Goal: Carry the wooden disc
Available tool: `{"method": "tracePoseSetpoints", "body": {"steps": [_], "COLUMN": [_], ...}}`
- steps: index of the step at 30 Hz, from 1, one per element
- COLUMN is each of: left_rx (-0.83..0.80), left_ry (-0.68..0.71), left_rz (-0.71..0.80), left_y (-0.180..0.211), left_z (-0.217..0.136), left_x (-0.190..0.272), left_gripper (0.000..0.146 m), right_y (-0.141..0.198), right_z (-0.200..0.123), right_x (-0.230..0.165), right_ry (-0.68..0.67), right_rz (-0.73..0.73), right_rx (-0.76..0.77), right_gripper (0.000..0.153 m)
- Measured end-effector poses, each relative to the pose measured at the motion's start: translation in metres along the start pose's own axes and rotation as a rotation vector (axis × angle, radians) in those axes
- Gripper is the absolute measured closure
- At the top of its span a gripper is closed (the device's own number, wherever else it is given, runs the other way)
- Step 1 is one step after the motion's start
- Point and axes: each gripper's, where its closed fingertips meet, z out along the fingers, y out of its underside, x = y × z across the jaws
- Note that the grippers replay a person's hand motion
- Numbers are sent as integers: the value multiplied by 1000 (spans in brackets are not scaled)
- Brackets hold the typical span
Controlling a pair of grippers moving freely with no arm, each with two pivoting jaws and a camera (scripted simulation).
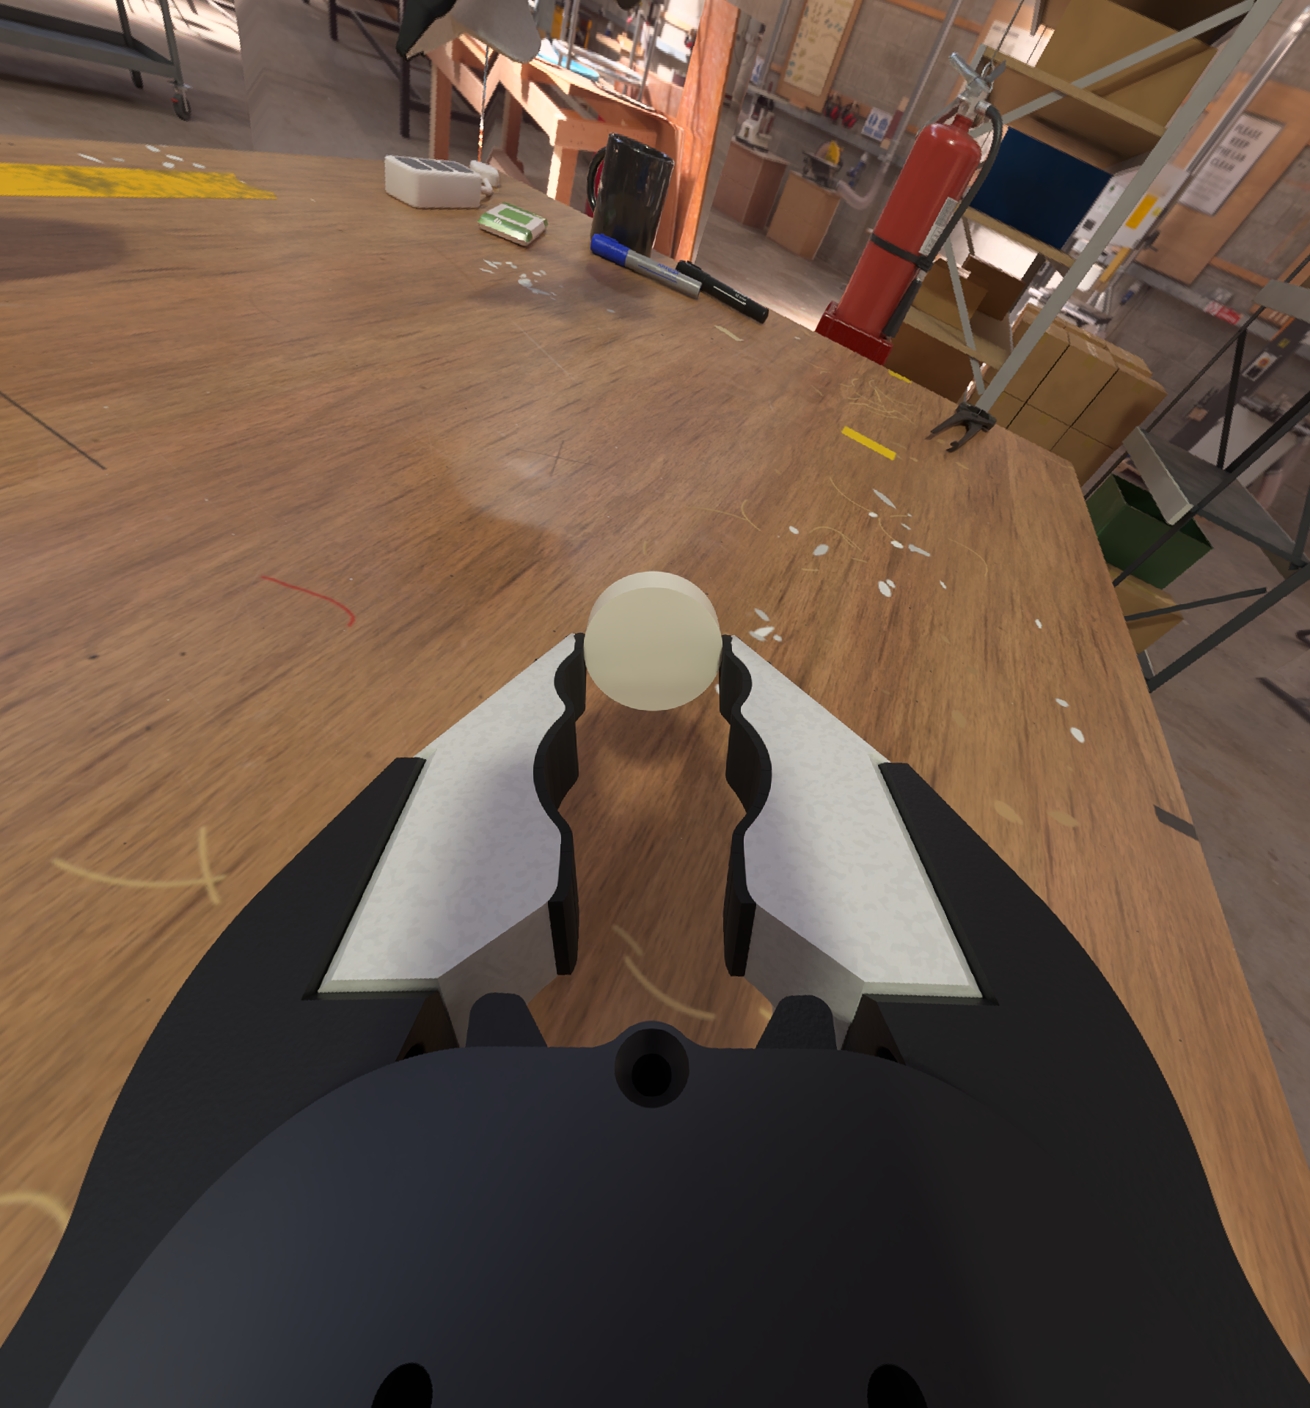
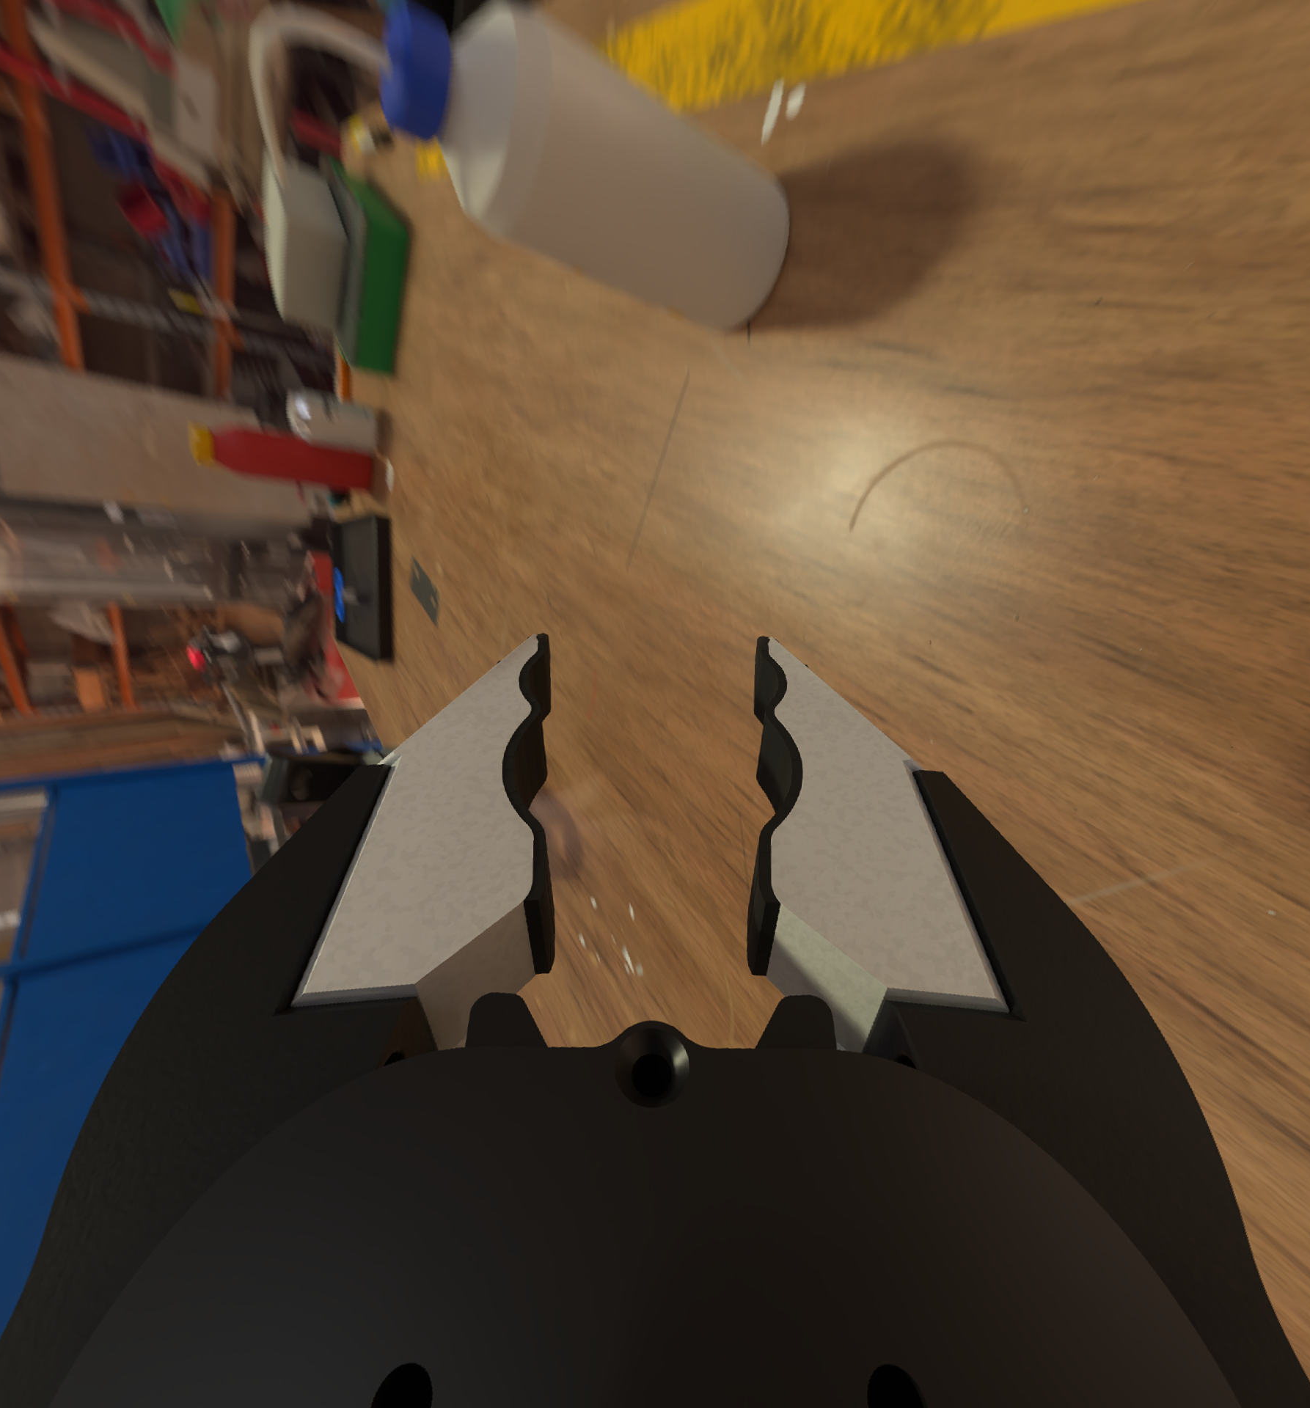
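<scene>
The wooden disc (image 1: 650, 641) is pale cream, round and thick. My left gripper (image 1: 652, 648) is shut on it at the fingertips and holds it above the wooden workbench (image 1: 332, 457), its flat face turned toward the camera. A soft shadow lies on the bench below it. My right gripper (image 2: 652, 648) is open and empty, rolled sideways over the same bench (image 2: 1018, 609). The disc does not show in the right wrist view.
In the left wrist view a black mug (image 1: 629, 194), a blue marker (image 1: 640, 265), a black marker (image 1: 720, 289), a green-white box (image 1: 513, 224) and a white device (image 1: 435, 179) stand at the far edge. The bench's right edge runs close. A white jug (image 2: 598, 168) with a blue cap lies ahead of the right gripper.
</scene>
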Motion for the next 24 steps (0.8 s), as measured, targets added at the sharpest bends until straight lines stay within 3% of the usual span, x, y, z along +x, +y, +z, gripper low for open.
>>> {"method": "tracePoseSetpoints", "body": {"steps": [5,8,10,15,19,22,24], "left_rx": [-8,-10,-7,5,-15,-8,7], "left_ry": [4,4,4,20,20,4,-29], "left_rz": [3,5,3,5,14,23,46], "left_y": [3,4,4,0,4,3,1], "left_z": [-2,-4,-5,-3,0,-2,-4], "left_x": [1,2,3,12,13,10,5], "left_gripper": [111,111,111,111,111,111,111], "right_y": [49,88,103,110,118,115,107], "right_z": [10,-11,-27,-74,-77,-85,-84], "right_x": [12,43,60,97,99,90,66], "right_ry": [128,294,347,599,580,629,622], "right_rz": [-160,-340,-383,-338,-338,-426,-537], "right_rx": [-381,-634,-735,-827,-791,-692,-503], "right_gripper": [100,101,102,102,102,102,102]}}
